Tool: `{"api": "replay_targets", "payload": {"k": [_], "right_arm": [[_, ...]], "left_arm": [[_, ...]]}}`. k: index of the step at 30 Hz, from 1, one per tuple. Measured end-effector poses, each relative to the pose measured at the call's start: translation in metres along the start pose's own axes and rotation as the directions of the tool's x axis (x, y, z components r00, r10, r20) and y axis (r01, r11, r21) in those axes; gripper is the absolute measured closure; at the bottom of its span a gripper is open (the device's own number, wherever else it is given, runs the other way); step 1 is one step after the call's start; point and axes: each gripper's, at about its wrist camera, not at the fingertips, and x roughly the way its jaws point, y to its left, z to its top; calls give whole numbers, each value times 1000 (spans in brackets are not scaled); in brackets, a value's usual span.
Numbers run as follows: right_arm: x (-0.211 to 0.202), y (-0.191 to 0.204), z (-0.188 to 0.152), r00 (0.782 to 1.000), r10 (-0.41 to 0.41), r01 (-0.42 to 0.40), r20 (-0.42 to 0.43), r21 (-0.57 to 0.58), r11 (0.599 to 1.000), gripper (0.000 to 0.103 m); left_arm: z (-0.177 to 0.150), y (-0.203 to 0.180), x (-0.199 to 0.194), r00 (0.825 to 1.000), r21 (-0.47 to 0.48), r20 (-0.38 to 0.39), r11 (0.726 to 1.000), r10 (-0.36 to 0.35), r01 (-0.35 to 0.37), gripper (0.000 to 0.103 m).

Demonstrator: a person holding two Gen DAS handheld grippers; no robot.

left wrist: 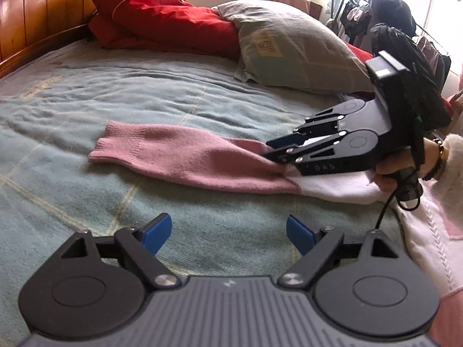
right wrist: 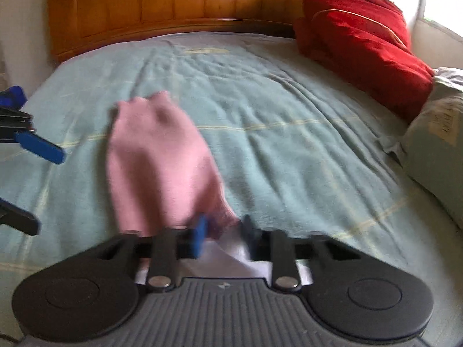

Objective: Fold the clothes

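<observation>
Left wrist view: my right gripper (left wrist: 273, 151) is clamped on the pink-and-white knit sweater (left wrist: 185, 159) where its pink sleeve joins the white body, probably to carry that sleeve over. It lies on the green bedspread (left wrist: 86, 92). Left gripper (left wrist: 228, 232) hovers, fingers apart.

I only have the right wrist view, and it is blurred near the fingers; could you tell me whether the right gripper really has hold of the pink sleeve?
Observer: Yes. From the left wrist view, the right gripper is shut on the pink sleeve, near where pink meets white fabric.
Operator: Thank you. Is the left gripper holding anything?
Observer: No. The left gripper is open over the green blanket, short of the sleeve.
Operator: Does the sleeve lie flat?
Observer: Mostly; its cuff rests on the blanket.
</observation>
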Motion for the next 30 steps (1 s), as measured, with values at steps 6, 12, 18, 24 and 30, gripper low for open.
{"api": "replay_targets", "payload": {"k": [6,12,18,24,30], "right_arm": [[8,-14,11,990,-137,133,44,95,987,86],[-56,-51,-1,982,-175,161,77,153,975,68],[-121,-119,-59,950,-309,308,-39,260,915,55],[-131,-135,-108,940,-320,342,-119,325,882,55],[-143,-99,-105,962,-259,272,-91,442,855,51]], "left_arm": [[-3,-4,3,1000,-5,-13,1000,-1,1,16],[-5,-3,-1,1000,-1,0,1000,-12,12,15],[-3,-6,6,1000,-4,-5,1000,-28,28,15],[13,-22,12,998,18,4,998,-58,58,15],[47,-34,39,998,54,37,997,-57,55,14]]}}
